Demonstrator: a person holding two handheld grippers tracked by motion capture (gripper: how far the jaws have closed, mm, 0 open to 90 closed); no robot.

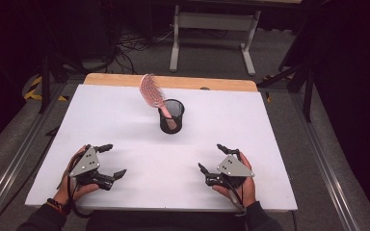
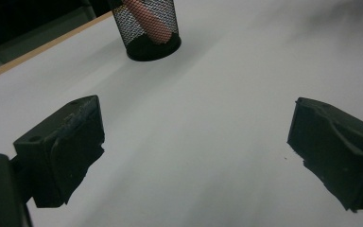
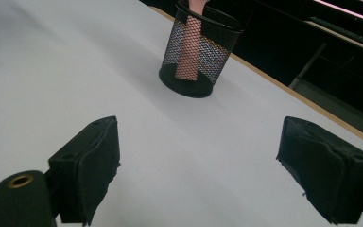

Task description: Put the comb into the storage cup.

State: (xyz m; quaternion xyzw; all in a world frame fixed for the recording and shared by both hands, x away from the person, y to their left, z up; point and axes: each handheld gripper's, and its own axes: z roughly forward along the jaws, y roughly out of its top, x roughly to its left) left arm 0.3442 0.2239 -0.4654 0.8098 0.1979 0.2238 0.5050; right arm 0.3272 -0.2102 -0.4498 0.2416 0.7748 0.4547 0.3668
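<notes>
A pink hairbrush (image 1: 151, 90) stands handle-down in a black mesh cup (image 1: 171, 117) near the middle of the white table top (image 1: 125, 120), its bristled head leaning out to the upper left. The cup (image 2: 146, 28) and the brush handle (image 2: 147, 21) appear far ahead in the left gripper view. The right gripper view has the cup (image 3: 199, 52) with the handle (image 3: 189, 45) inside it. My left gripper (image 1: 112, 160) rests at the front left, open and empty. My right gripper (image 1: 212, 158) rests at the front right, also open and empty. Both are well apart from the cup.
The white top lies on a wooden table whose far edge (image 1: 173, 82) shows behind it. A metal rail (image 1: 318, 154) runs along the right side, another along the left. A white desk frame (image 1: 212, 29) stands on the floor beyond.
</notes>
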